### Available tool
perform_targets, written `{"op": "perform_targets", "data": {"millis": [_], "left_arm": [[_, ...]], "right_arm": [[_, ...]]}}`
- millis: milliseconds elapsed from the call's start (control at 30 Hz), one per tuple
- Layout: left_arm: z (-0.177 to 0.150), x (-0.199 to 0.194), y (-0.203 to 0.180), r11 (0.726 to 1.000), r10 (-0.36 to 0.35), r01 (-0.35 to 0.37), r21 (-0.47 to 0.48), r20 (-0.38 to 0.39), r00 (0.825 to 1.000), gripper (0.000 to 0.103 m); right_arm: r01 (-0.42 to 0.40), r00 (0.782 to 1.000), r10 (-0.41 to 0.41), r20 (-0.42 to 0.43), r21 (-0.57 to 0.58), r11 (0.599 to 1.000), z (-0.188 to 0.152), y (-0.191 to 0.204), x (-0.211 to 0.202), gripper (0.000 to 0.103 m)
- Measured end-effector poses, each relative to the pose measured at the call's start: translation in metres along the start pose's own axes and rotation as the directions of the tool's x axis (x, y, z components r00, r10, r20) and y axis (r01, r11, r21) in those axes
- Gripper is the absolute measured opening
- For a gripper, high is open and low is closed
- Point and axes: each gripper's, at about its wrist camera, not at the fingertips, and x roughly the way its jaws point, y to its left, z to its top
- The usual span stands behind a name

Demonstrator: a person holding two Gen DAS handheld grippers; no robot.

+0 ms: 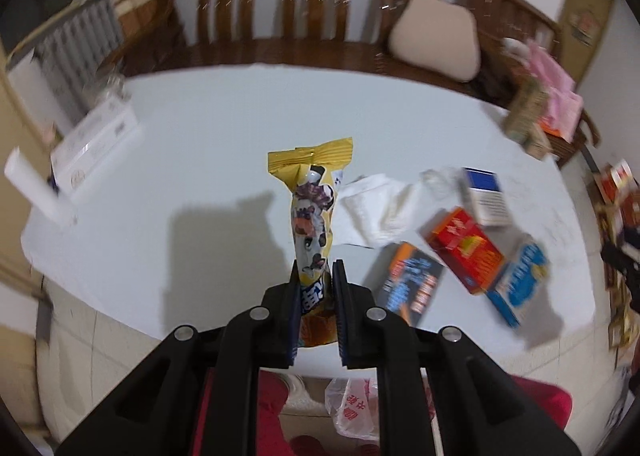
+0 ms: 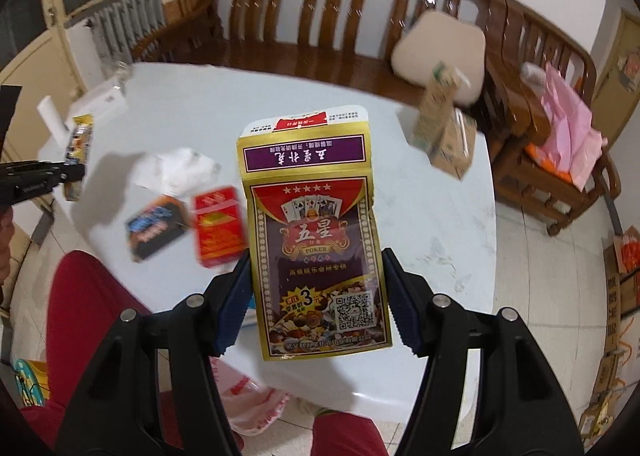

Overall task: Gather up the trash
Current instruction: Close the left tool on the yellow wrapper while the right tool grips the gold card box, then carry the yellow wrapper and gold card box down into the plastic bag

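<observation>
Clamped in my right tool (image 2: 316, 296), centre frame, the card box (image 2: 316, 240), my left tool (image 1: 316, 308) pinching the snack wrapper (image 1: 312, 224); next I'd carry both to the plastic bag (image 2: 256, 404) at lower frame.

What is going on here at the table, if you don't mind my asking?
A person is clearing trash off a white table, with a handheld gripper in each hand. The left gripper is shut on a yellow snack wrapper, and the right gripper grips a playing-card box; both are off the tabletop. A crumpled tissue and several small boxes lie on the table. A plastic bag sits below its near edge.
</observation>
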Motion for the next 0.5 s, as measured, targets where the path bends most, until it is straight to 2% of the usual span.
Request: {"op": "perform_targets", "data": {"millis": [200, 267, 500], "left_arm": [[-0.015, -0.04, -0.015, 0.994, -0.059, 0.053, 0.096, 0.06, 0.996, 0.015], [-0.025, -0.05, -0.02, 0.99, -0.091, 0.083, 0.117, 0.063, 0.994, 0.015], [-0.061, -0.07, -0.038, 0.974, -0.117, 0.102, 0.204, 0.068, 0.991, 0.015]], "right_arm": [[-0.017, 0.996, 0.02, 0.083, -0.039, 0.999, -0.005, 0.047, -0.051, 0.061], [-0.027, 0.995, 0.031, 0.098, -0.044, 0.999, -0.01, 0.058, -0.064, 0.061], [-0.03, 0.989, 0.04, 0.144, -0.068, 0.997, -0.033, 0.093, -0.099, 0.061]]}}
